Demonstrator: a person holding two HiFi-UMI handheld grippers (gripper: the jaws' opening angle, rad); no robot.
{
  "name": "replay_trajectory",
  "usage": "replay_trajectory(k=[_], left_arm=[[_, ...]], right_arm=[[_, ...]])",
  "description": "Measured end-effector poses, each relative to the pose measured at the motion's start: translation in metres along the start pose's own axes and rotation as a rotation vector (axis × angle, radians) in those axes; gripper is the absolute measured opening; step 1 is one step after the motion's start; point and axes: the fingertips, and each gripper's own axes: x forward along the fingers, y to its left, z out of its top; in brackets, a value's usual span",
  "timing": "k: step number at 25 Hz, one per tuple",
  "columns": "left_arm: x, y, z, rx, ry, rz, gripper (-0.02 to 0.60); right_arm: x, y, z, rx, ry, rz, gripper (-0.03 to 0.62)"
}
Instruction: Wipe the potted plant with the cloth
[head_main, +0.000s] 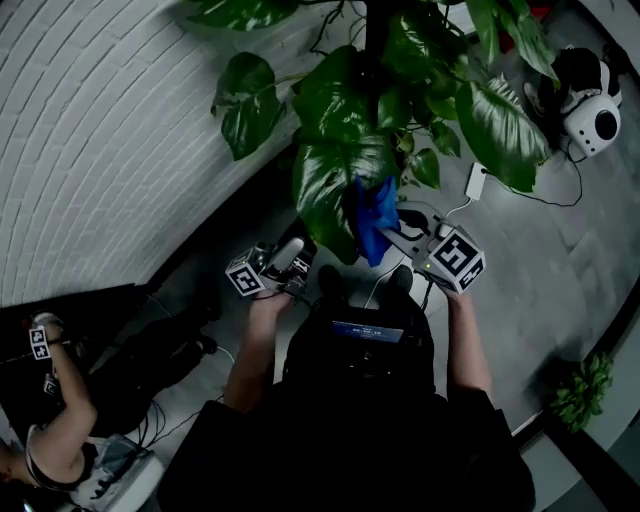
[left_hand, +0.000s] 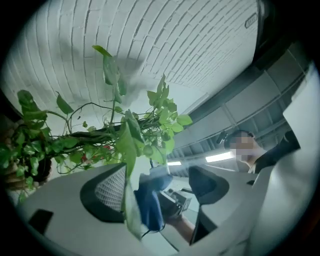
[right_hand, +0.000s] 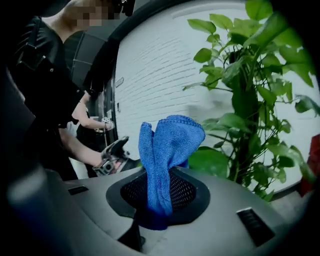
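My right gripper (right_hand: 156, 217) is clamped shut on the blue cloth (right_hand: 167, 145). The cloth stands up out of the jaws, just beside the low near leaves of the potted plant (head_main: 385, 90). My left gripper (left_hand: 157, 187) has its jaws wide apart, with a drooping leaf (left_hand: 127, 147) hanging just beside its left pad. A small plate (left_hand: 251, 22) on the white brick wall (left_hand: 165, 45) is too small to read.
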Motion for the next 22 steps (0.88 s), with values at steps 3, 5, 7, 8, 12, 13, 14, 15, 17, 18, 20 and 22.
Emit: replay_trajectory(k=[3, 5, 7, 8, 12, 13, 14, 15, 17, 18, 20, 22], left_arm=[[-0.012, 0.019, -0.032, 0.022, 0.012, 0.095, 0.383], [-0.013, 0.024, -0.049, 0.031, -0.032, 0.14, 0.383], [-0.007, 0.017, -0.055, 0.062, -0.13, 0.151, 0.383], [-0.003, 0.013, -0.057, 0.085, -0.175, 0.147, 0.383], [0.011, 0.01, -0.058, 0.136, -0.307, 0.153, 0.383], [0.014, 0.012, -0.059, 0.134, -0.329, 0.161, 0.383], [0.016, 0.014, -0.059, 0.129, -0.346, 0.167, 0.383], [0.017, 0.015, -0.059, 0.125, -0.358, 0.167, 0.383], [0.018, 0.01, -0.054, 0.126, -0.378, 0.148, 0.365], [0.018, 0.006, -0.05, 0.13, -0.385, 0.131, 0.35], [0.02, -0.002, -0.043, 0.133, -0.384, 0.096, 0.323], [0.02, -0.007, -0.038, 0.124, -0.369, 0.07, 0.308]], right_arm=[[-0.015, -0.052, 0.013, -0.056, 0.007, -0.087, 0.107], [-0.016, -0.077, 0.024, -0.083, 0.029, -0.099, 0.107], [-0.013, -0.092, 0.038, -0.142, 0.048, -0.076, 0.107], [-0.01, -0.097, 0.045, -0.178, 0.054, -0.064, 0.107], [0.011, -0.109, 0.058, -0.277, 0.079, -0.065, 0.107], [0.017, -0.112, 0.059, -0.301, 0.089, -0.08, 0.107], [0.024, -0.116, 0.061, -0.326, 0.099, -0.101, 0.107], [0.029, -0.12, 0.063, -0.35, 0.109, -0.127, 0.107], [0.04, -0.128, 0.07, -0.396, 0.122, -0.187, 0.107], [0.045, -0.131, 0.075, -0.42, 0.128, -0.212, 0.107], [0.056, -0.135, 0.082, -0.464, 0.146, -0.235, 0.107], [0.071, -0.137, 0.079, -0.484, 0.187, -0.227, 0.107]])
